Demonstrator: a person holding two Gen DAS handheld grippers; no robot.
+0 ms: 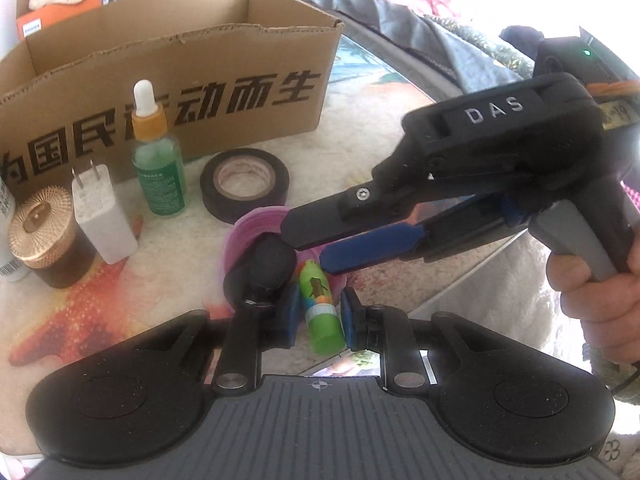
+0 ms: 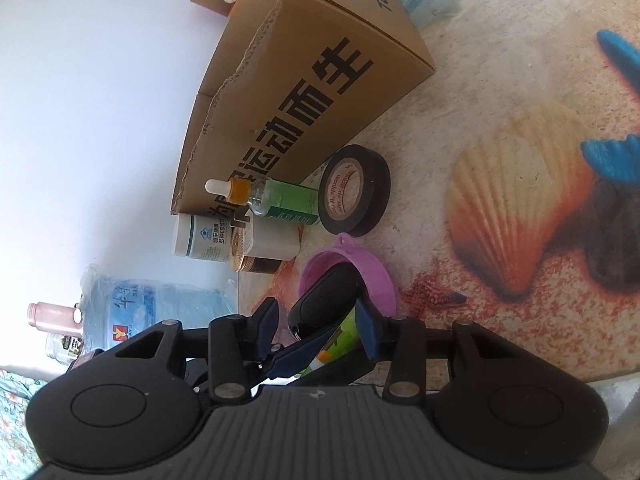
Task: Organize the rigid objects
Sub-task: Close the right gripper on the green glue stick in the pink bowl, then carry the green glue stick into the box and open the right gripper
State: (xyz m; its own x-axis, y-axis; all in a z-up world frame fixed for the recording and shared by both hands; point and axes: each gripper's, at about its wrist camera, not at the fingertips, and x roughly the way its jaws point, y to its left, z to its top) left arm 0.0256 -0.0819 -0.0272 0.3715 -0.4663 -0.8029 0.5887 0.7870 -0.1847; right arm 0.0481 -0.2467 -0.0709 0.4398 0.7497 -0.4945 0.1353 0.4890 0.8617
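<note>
Now the left gripper's (image 1: 320, 318) fingers pinch the green tube (image 1: 322, 312), its long axis pointing away.

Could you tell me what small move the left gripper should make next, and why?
Probably lift straight up: the left gripper looks shut on the green tube, which lies against the black key fob under the right gripper; the cardboard box stands behind.
</note>
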